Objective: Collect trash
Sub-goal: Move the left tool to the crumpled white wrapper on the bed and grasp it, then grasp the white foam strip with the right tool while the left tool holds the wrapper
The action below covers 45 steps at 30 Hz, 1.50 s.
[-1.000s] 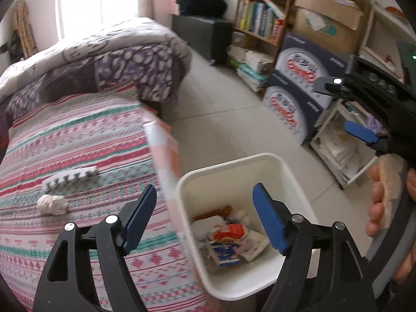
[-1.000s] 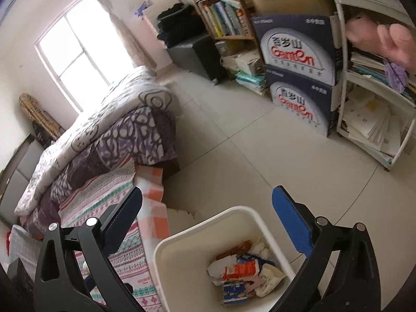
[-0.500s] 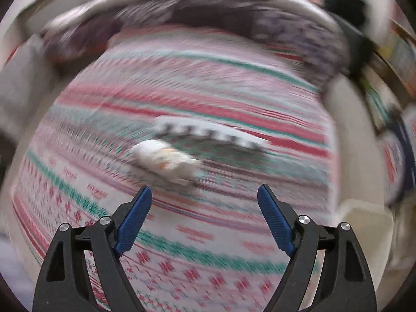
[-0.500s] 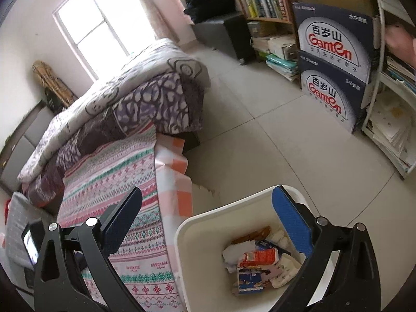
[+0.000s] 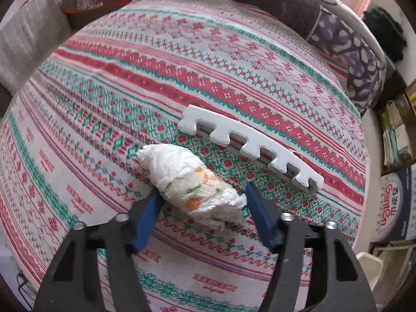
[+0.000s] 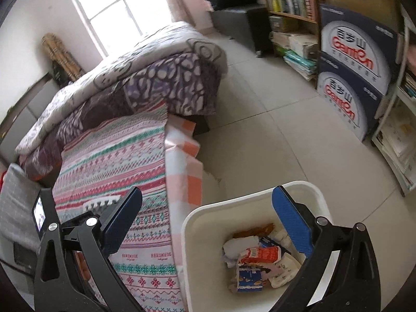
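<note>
Two tongs here. Left tongs [image 5: 201, 202] have just been closing around the crumpled tissue wad [image 5: 189, 182] on the bed cover [image 5: 130, 72]; pads look touching or nearly, hard to tell. Squeeze w/ care at the wad's middle, lift straight, avoid the white foam strip [image 5: 249, 147] nearby. Right tongs [image 6: 208, 223] stand apart, empty, over the white bin [image 6: 187, 234].
</note>
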### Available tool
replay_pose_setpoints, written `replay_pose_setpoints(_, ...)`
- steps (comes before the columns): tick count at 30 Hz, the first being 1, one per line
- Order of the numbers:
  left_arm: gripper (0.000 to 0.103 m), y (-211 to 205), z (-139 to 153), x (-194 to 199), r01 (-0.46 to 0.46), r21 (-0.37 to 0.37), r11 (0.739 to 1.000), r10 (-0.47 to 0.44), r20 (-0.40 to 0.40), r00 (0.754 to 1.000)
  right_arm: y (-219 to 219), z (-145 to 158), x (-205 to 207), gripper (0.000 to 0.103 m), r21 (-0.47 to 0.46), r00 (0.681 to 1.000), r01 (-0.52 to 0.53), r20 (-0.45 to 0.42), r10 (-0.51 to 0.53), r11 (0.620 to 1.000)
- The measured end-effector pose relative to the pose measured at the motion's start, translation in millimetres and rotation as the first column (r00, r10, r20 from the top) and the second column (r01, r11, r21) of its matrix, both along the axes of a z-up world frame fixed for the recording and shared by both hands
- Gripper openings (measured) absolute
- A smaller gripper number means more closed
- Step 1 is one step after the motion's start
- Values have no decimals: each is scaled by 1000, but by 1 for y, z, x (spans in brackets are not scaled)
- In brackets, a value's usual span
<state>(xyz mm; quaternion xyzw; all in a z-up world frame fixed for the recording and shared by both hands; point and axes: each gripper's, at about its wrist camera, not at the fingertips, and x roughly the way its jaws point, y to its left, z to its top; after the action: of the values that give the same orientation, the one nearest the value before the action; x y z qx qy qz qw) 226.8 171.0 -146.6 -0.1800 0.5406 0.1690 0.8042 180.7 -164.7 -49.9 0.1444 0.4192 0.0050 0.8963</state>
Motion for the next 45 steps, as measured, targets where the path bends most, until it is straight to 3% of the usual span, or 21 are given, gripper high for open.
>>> replay_pose_setpoints(5,46,16,5,-14,49,-44,998,-48,29,998,24,-7,4,96,-3,997,-74,-20,74,997)
replay_pose_setpoints(8,45,31,16,-29,64,-28,998,-63,52,997,43,-10,6,96,-19,990,-141,-30,141,990)
replay_pose_setpoints(12,45,48,46,-49,83,7,997,-83,111,990,89,-18,17,96,-91,956,-294,-51,290,952)
replay_pose_setpoints(15,45,56,76,-60,101,52,993,-109,174,979,138,-25,27,96,-156,879,-476,-64,472,865)
replay_pose_setpoints(19,46,63,106,-73,129,57,990,-138,228,964,205,-40,46,96,-227,746,-661,-103,658,715)
replay_pose_setpoints(24,46,66,124,-86,172,135,976,-200,240,950,255,-62,76,95,-244,640,-763,-162,751,598)
replay_pose_setpoints(29,46,87,128,-93,150,100,984,-171,249,953,276,-88,94,88,-256,575,-814,-231,785,521)
replay_pose_setpoints(32,46,97,126,-92,130,112,985,-154,243,958,279,-101,105,78,-224,562,-826,-252,788,517)
replay_pose_setpoints(33,46,100,125,-92,126,112,986,-150,242,959,279,-105,109,60,-208,557,-830,-262,788,518)
replay_pose_setpoints(34,46,102,124,-91,121,109,987,-144,240,960,278,-105,110,54,-215,565,-824,-242,789,525)
replay_pose_setpoints(35,46,106,122,-91,115,103,988,-137,237,962,276,-104,113,37,-195,571,-821,-228,789,537)
replay_pose_setpoints(36,46,110,121,-91,108,96,989,-128,236,963,272,-101,117,33,-157,587,-810,-217,780,566)
replay_pose_setpoints(41,46,124,118,-93,75,91,993,-94,230,969,268,-94,113,29,-141,654,-756,-163,739,639)
replay_pose_setpoints(45,46,128,122,-99,47,125,991,-77,248,966,272,-70,100,29,-125,703,-711,-80,707,692)
